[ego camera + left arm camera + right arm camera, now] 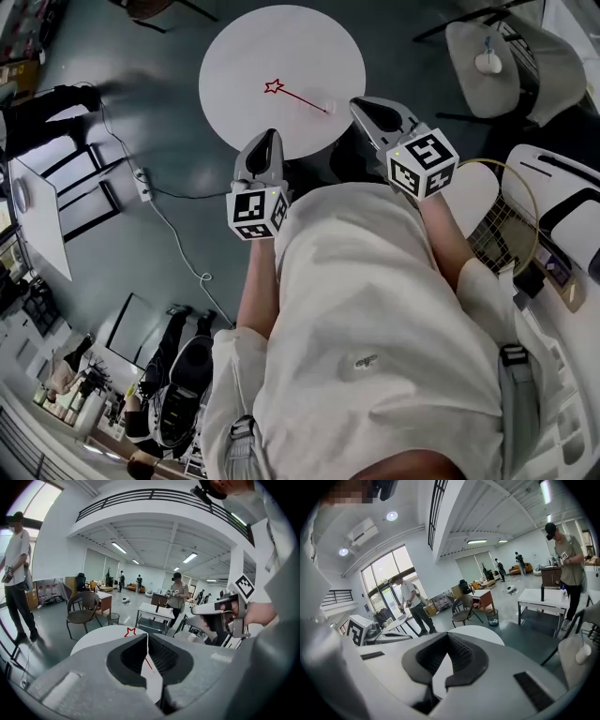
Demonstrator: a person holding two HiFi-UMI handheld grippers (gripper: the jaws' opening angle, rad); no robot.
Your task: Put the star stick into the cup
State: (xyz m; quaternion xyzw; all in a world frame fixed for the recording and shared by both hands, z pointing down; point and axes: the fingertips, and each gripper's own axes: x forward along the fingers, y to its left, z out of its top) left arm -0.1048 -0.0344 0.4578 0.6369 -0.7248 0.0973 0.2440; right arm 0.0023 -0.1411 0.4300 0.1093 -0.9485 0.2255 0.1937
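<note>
- The left gripper [268, 137] is hovering at the near rim of the round white table [281, 42]. Its jaws are pressing tip to tip, clenched on nothing.
- The right gripper [362, 104] is hanging just beside the table's right edge. Its jaws are likewise meeting with nothing between them.
- The star stick [300, 97] is lying flat on the table ahead of both grippers. Its long axis is running diagonally, with the plain end pointing near-right and the star far-left.
- The plain end is sitting closest to the right gripper, so that hand is probably better placed for the pick.
- No cup is showing on the table. A small white vessel [487, 62] on the chair to the right may be the cup, but it is too small to tell.
</note>
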